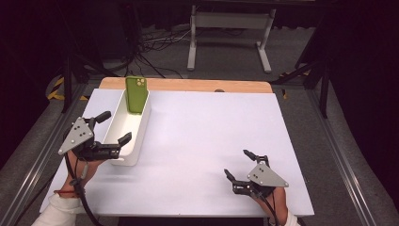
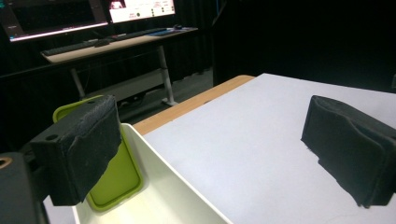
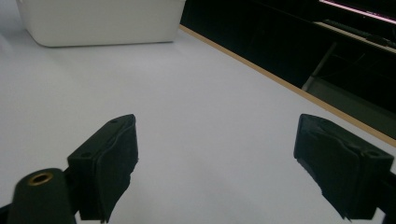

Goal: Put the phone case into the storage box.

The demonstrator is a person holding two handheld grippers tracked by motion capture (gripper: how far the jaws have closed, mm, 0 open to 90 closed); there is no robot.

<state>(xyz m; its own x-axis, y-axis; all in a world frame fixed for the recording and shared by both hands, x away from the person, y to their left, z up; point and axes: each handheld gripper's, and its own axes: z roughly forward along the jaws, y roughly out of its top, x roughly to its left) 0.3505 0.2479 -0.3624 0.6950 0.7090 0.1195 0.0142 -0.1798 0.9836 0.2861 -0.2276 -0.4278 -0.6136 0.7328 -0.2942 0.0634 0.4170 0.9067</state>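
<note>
Nearest the high camera, the right gripper (image 1: 238,165) rests low over the white table top (image 1: 202,141) near its front right corner, held by a hand in a white sleeve, its grey three-cornered plate on top. Its jaws stand wide apart with nothing between them; in the right gripper view they frame bare white surface. The left gripper (image 1: 114,127) sits at the front left, also spread wide and holding nothing, straddling the near end of the long white plastic bin (image 1: 123,123): one jaw lies outside the bin's left wall, the other just over its near right rim. In the left gripper view one black padded jaw stands over the bin's inside and the other over the table beyond its wall. The lime-green phone in its case (image 1: 136,94) stands upright at the bin's far end, leaning against the end wall, camera lenses at the top, well apart from both grippers. A wooden strip (image 1: 188,84) edges the table's far side
</note>
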